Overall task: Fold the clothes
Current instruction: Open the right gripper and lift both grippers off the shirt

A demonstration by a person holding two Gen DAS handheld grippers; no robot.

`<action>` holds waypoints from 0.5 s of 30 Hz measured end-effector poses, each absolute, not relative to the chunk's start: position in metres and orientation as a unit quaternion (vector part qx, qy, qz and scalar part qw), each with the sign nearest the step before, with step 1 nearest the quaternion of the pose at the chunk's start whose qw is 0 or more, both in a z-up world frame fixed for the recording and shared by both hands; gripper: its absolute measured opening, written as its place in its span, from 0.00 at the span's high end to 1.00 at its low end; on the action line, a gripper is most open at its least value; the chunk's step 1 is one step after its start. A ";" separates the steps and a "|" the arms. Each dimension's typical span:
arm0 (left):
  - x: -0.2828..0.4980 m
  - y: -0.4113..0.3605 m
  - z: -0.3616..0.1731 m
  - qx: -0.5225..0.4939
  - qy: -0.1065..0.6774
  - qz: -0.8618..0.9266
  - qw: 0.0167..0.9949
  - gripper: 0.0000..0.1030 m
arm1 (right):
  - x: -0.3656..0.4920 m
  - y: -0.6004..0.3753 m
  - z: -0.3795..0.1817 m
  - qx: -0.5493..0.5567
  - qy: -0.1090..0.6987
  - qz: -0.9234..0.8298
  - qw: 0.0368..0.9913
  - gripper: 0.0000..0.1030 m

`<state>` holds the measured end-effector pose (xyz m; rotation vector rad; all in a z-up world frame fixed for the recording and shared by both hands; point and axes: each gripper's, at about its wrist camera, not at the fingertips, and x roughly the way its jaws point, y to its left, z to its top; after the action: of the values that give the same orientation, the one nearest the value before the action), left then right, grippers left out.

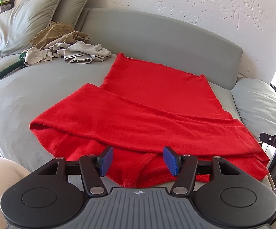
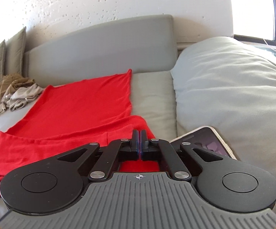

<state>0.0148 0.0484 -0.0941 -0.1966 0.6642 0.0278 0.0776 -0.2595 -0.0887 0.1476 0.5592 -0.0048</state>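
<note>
A red shirt (image 1: 147,105) lies flat on the grey sofa seat (image 1: 23,95), with its near part folded across the body in a wide band. My left gripper (image 1: 138,150) hovers just over the shirt's near edge. Its blue pads (image 1: 106,160) stand well apart with only cloth lying below them, so it is open. In the right wrist view the red shirt (image 2: 80,103) stretches away to the left. My right gripper (image 2: 140,131) is over the shirt's right near corner. Its fingers are pressed together, and no cloth shows between them.
A heap of beige and tan clothes (image 1: 71,45) lies at the back left in front of grey pillows (image 1: 23,22). A big pale cushion (image 2: 233,87) fills the right side, with a phone (image 2: 208,143) lying at its foot. The grey backrest (image 1: 157,34) and a white wall close off the far side.
</note>
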 end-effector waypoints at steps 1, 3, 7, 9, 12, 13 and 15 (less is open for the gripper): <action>0.015 0.048 -0.094 -0.097 0.325 0.014 0.941 0.44 | 0.079 -0.261 -0.091 0.075 0.285 -0.003 0.956 1.00; 0.014 0.049 -0.092 -0.101 0.325 0.012 0.940 0.44 | 0.082 -0.264 -0.093 0.088 0.302 -0.008 0.949 0.99; 0.021 0.065 -0.082 -0.126 0.305 0.023 0.944 0.44 | 0.075 -0.266 -0.087 0.100 0.289 0.003 0.952 0.94; 0.034 0.080 -0.077 -0.134 0.294 0.045 0.945 0.48 | 0.077 -0.259 -0.085 0.104 0.293 0.033 0.950 0.94; 0.067 0.100 -0.073 -0.134 0.289 0.065 0.946 0.65 | 0.087 -0.241 -0.086 0.091 0.314 0.067 0.943 0.94; 0.080 0.108 -0.074 -0.135 0.293 0.070 0.944 0.70 | 0.091 -0.234 -0.088 0.082 0.322 0.075 0.940 0.94; 0.105 0.129 -0.086 -0.152 0.323 0.087 0.930 0.75 | 0.101 -0.223 -0.092 0.070 0.338 0.081 0.935 0.94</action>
<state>0.1050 0.1292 -0.0858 -0.3115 0.6612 0.1789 0.1008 -0.2231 -0.0922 0.1436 0.6917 0.1656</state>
